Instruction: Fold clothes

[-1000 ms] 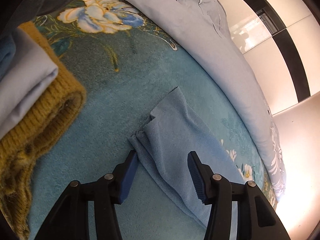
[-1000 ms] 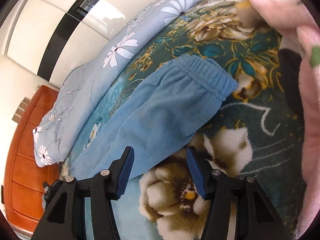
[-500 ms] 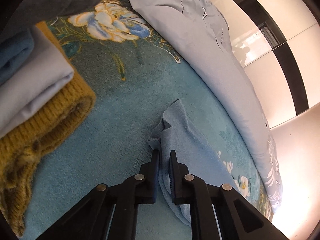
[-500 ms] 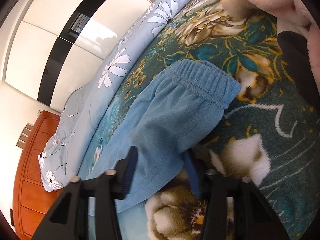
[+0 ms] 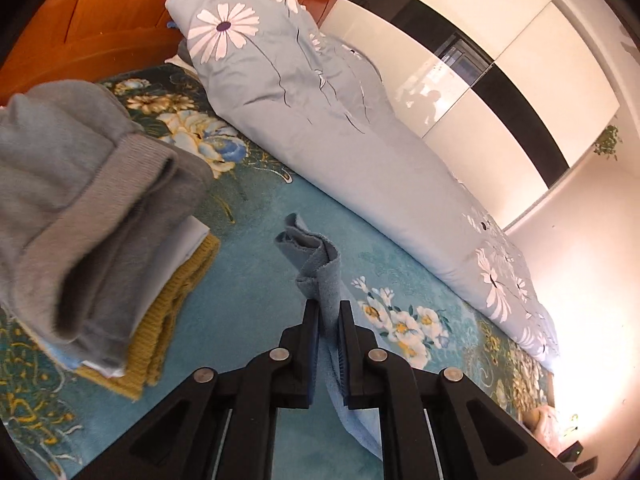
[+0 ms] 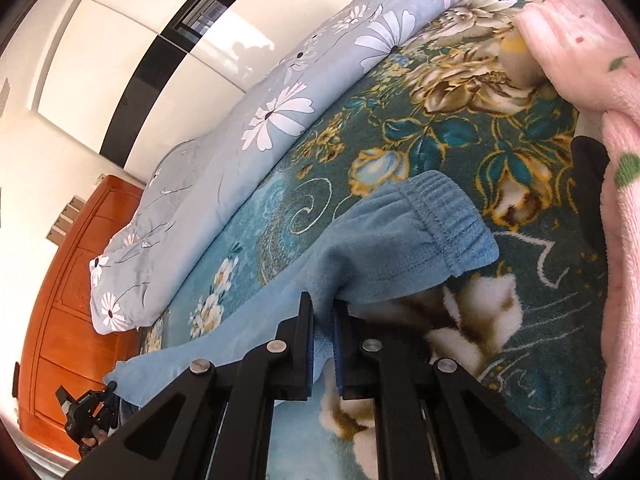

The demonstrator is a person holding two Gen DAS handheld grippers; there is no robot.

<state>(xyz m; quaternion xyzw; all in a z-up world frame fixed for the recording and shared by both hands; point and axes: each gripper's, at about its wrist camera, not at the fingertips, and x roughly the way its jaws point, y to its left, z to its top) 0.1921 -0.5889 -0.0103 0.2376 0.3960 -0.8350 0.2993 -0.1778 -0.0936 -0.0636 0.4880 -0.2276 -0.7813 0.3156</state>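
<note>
Here the soft, light blue pants (image 6: 400,248) lay along the bed (image 5: 240,312), limp and sagging between the grips, the left claw (image 5: 329,320) pinching the leg hem, the right claw (image 6: 323,320) closing on fabric near the waistband.

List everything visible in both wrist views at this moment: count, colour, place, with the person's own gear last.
trousers: one pair, light blue, on the blanket, elastic waistband toward the pink garment; both tongs grip it.
blanket: one, teal with flower pattern, covers the bed.
quilt: one, pale blue-grey with white daisies, rolled along the bed's far edge.
stack of clothes: one, grey on top, pale layers and mustard knit beneath, left in the left view.
pink garment: one, fluffy, with green spots, right edge of the right view.
headboard: one, orange-brown wood, behind the quilt.
wardrobe: one, glossy cream with black stripe, beyond the bed.
left tongs: black, blue pads, clamped on the trouser leg end.
right tongs: black, blue pads, closing on fabric near the waistband.
</note>
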